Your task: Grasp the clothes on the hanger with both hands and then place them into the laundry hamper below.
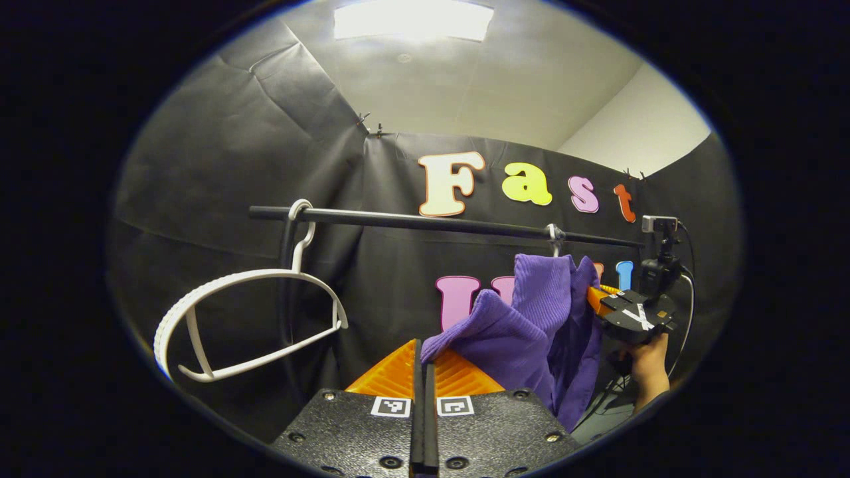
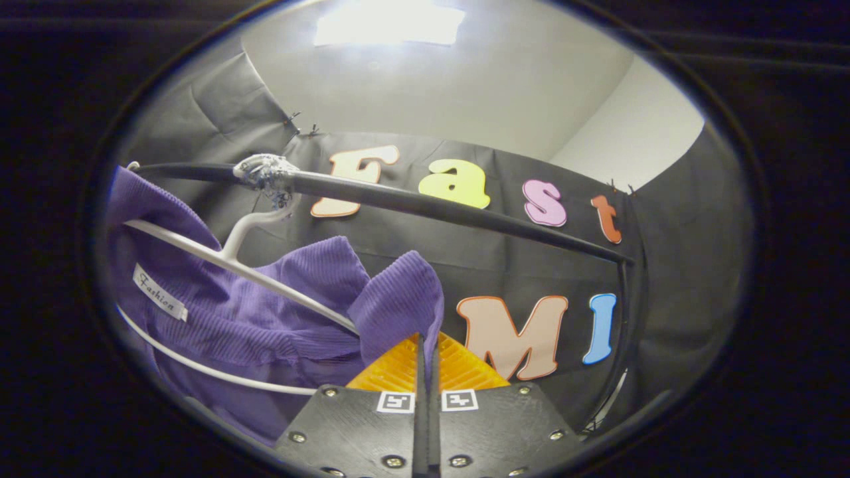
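Observation:
A purple ribbed garment [image 1: 531, 318] hangs on a white hanger [image 2: 265, 282] from the black rail [image 1: 431, 222]. My left gripper [image 1: 423, 348] is shut, with a fold of the garment's near shoulder pinched at its fingertips. In the right gripper view the garment [image 2: 265, 312] spreads to the left, a white label inside its collar. My right gripper [image 2: 423, 342] is shut on the garment's other shoulder flap. In the left gripper view the right gripper [image 1: 597, 297] presses into the cloth's far side, held by a hand [image 1: 647, 372].
An empty white hanger [image 1: 252, 312] hangs on the rail to the left of the garment. A small camera on a stand [image 1: 661, 259] is at the right end of the rail. The rail [image 2: 431, 202] runs close above the right gripper.

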Demonstrator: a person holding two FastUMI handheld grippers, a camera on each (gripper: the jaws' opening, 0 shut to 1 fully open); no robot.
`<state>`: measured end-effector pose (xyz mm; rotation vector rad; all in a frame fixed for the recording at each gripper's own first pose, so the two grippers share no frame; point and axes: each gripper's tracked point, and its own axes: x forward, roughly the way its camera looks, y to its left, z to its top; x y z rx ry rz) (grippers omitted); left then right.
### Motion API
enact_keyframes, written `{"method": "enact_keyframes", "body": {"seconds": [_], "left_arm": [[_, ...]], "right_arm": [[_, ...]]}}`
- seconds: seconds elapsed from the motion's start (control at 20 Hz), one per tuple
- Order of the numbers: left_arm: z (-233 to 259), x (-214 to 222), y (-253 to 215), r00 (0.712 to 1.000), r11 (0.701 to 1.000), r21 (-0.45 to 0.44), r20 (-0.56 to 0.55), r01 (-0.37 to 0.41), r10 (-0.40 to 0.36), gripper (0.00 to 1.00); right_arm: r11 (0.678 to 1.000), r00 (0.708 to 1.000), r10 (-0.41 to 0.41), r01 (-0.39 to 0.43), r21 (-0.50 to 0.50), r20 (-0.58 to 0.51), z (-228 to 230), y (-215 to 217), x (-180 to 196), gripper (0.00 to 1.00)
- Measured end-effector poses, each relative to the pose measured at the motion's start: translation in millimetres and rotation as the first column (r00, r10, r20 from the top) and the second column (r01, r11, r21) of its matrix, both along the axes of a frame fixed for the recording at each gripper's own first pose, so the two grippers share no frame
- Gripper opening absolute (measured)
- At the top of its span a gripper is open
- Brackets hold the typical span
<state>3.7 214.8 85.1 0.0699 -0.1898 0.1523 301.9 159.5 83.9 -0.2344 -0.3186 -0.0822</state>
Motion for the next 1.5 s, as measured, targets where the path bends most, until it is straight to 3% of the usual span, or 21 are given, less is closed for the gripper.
{"method": "enact_keyframes", "body": {"seconds": [0.3, 0.55, 0.7, 0.95, 1.1, 1.2, 1.35, 1.5], "left_arm": [[25, 27, 4, 1.000, 1.000, -0.002, 0.026, 0.005, -0.005, 0.00], [29, 58, 13, 0.999, 0.999, 0.037, 0.026, -0.034, 0.033, 0.00], [22, 68, 16, 1.000, 1.000, 0.003, 0.009, -0.023, 0.023, 0.00], [16, 80, 39, 0.995, 0.994, 0.048, 0.019, -0.096, 0.095, 0.00], [3, 87, 32, 0.998, 0.997, 0.032, 0.003, -0.066, 0.066, 0.00], [-4, 95, 37, 0.996, 0.994, 0.056, 0.003, -0.092, 0.092, 0.00], [-21, 106, 33, 0.998, 0.998, -0.015, -0.019, -0.068, 0.067, 0.00], [-34, 110, 54, 0.992, 0.993, -0.016, -0.029, -0.121, 0.120, 0.00]], "right_arm": [[0.999, 0.999, -0.050, 0.050, -0.015, -0.012, 8, -27, 29, 0.00], [0.999, 0.998, -0.034, 0.033, -0.009, -0.061, -7, -33, 53, 0.01], [0.999, 0.996, -0.031, 0.030, -0.014, -0.084, -16, -35, 67, 0.01], [0.996, 0.993, -0.089, 0.087, -0.031, -0.073, -18, -55, 83, 0.00], [0.997, 0.995, -0.077, 0.077, -0.010, -0.071, -27, -53, 91, 0.00], [0.996, 0.994, -0.084, 0.083, -0.009, -0.069, -28, -54, 99, 0.00], [0.997, 0.993, -0.076, 0.076, -0.006, -0.095, -36, -55, 119, 0.01], [0.996, 0.995, -0.086, 0.086, 0.009, -0.056, -35, -61, 121, 0.01]]}}
